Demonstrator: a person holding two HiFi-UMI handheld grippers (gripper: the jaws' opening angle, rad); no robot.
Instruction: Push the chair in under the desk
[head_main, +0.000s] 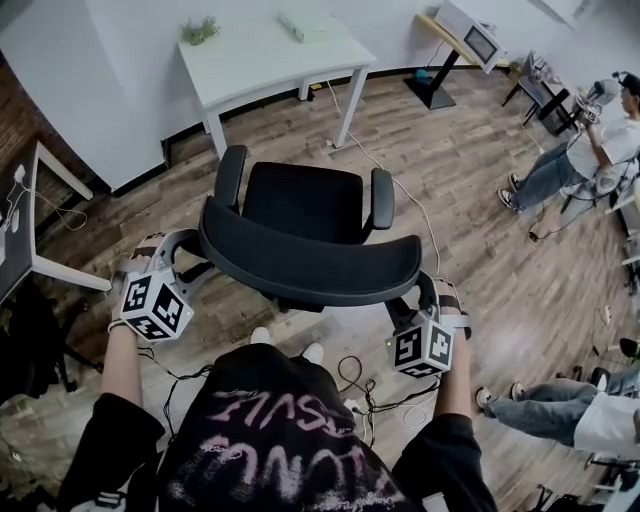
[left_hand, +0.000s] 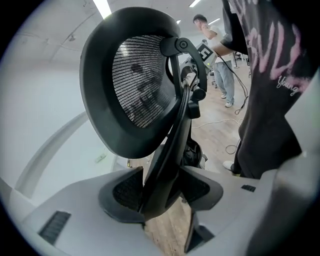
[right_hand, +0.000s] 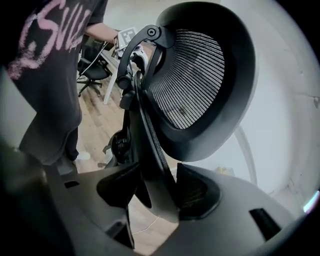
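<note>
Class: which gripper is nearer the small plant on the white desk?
Left. The left gripper holds the chair at its left edge, on the plant side; the right gripper holds its right edge, farther off.

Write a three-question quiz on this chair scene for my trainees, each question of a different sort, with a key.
1. True or false: the chair already sits under the desk.
2. What stands between the left tool's jaws? A) a cup B) part of the chair C) nothing
3. Fill in: on the desk's left end sits a small ____.
Key: 1 false; 2 B; 3 plant.
</note>
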